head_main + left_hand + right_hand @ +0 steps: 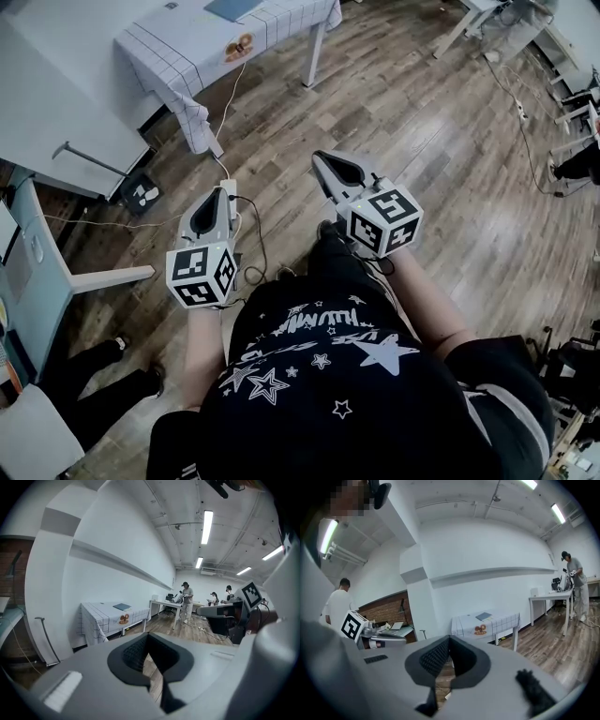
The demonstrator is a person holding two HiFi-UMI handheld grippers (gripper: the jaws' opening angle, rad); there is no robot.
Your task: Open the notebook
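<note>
The blue notebook [232, 7] lies shut on a table draped with a white checked cloth [178, 56], far ahead of me across the wooden floor. It also shows small in the left gripper view as the notebook [122, 606] and in the right gripper view as the notebook [483, 616]. My left gripper [221, 191] is held in front of my body, shut and empty. My right gripper [320, 157] hangs beside it, jaws together, nothing in them. Both point toward the table, well short of it. The left gripper [147, 635] and right gripper [449, 637] show closed tips.
A white power strip with cables [231, 195] lies on the floor just ahead. A light desk [37, 272] and a seated person's legs [103, 375] are at my left. Another white table [469, 19] stands far right. People [186, 599] work at distant tables.
</note>
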